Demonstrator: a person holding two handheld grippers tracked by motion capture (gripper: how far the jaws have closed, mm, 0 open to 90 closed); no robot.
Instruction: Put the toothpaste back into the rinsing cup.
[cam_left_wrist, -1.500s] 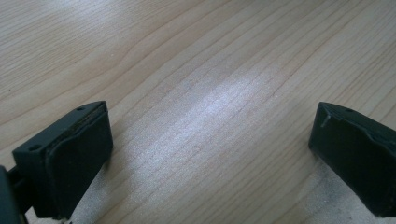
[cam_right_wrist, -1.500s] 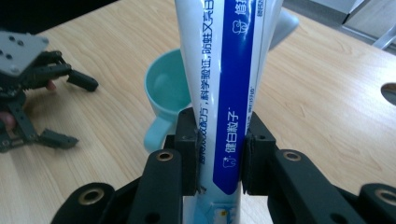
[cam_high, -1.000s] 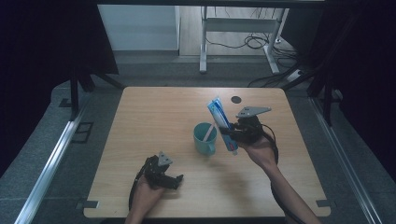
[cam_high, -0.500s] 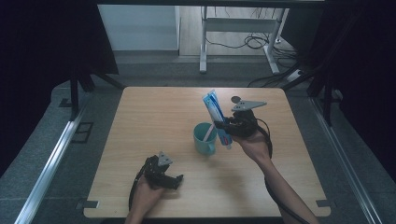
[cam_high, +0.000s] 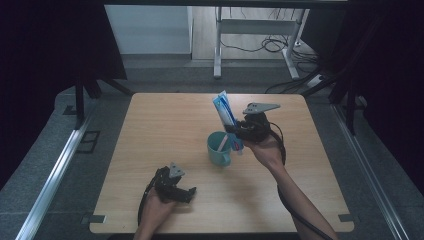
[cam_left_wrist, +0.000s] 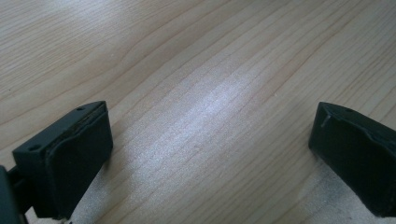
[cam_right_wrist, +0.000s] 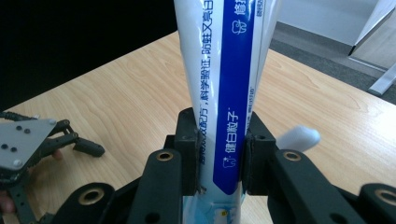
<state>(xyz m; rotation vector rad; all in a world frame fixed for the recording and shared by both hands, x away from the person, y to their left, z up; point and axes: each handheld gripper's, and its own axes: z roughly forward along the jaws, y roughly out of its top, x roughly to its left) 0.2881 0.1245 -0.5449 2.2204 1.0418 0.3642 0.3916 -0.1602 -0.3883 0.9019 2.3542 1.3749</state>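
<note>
Wooden table (cam_high: 150, 130): level and bare apart from the work at its middle and the idle hand near its front edge.

Teal mug (cam_high: 219, 148): stands upright near the table's centre, handle toward the person. A pale, slim handle, probably a toothbrush (cam_high: 223, 141), leans inside it; its rounded end also shows beside the jaws in the right gripper view (cam_right_wrist: 299, 136).

Toothpaste tube (cam_high: 224, 113): white and blue, held above and just to the right of the mug, its flat end up and leaning away from the person, its lower end close over the mug's rim. Whether the lower end is already inside the mouth cannot be told.

Right gripper (cam_high: 239, 134): closed on the tube, pads pressing the printed faces low on its body (cam_right_wrist: 219, 158). The grip looks firm and central.

Left gripper (cam_high: 187, 192): rests on the table well apart from the mug, jaws wide open with only bare wood between them (cam_left_wrist: 210, 154).

Assessment: the step appears to be standing the tube in the mug. Recommended: centre the lower end over the free side of the mouth, clear of the toothbrush, bring the tube nearer upright, lower until it bears on the bottom, and release only then. A skewed entry risks tipping the unsteadied mug.
</note>
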